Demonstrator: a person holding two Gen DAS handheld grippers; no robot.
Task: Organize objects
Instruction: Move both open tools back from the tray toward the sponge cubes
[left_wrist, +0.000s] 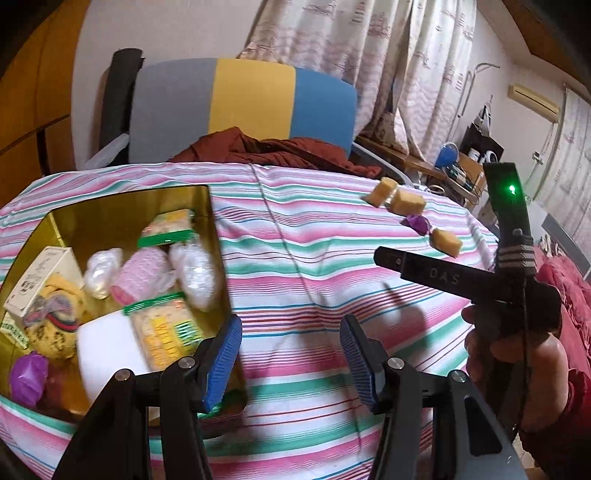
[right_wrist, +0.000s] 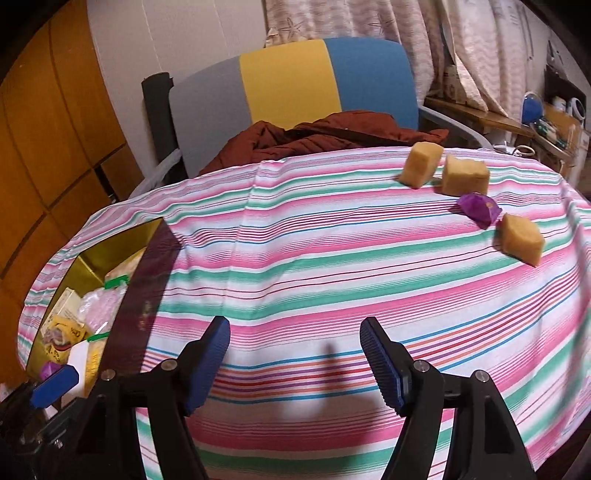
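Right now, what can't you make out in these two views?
- Tin contents: right wrist view, mostly hidden by its near wall.
- Package labels: left wrist view, blurred.
- Tin's near corner: left wrist view, behind the left tongs.
- Desk clutter: too small.

The one clear reading is "DAS", in raised letters on the flat black bar of the right tongs (left_wrist: 443, 275), seen in the left wrist view above the striped counter's right edge. In the gold-lined box (left_wrist: 110, 206) at the counter's left edge, the cream carton (left_wrist: 42, 275) and the two green-edged clear packets (left_wrist: 168, 229) carry print, but it is too blurred to read.
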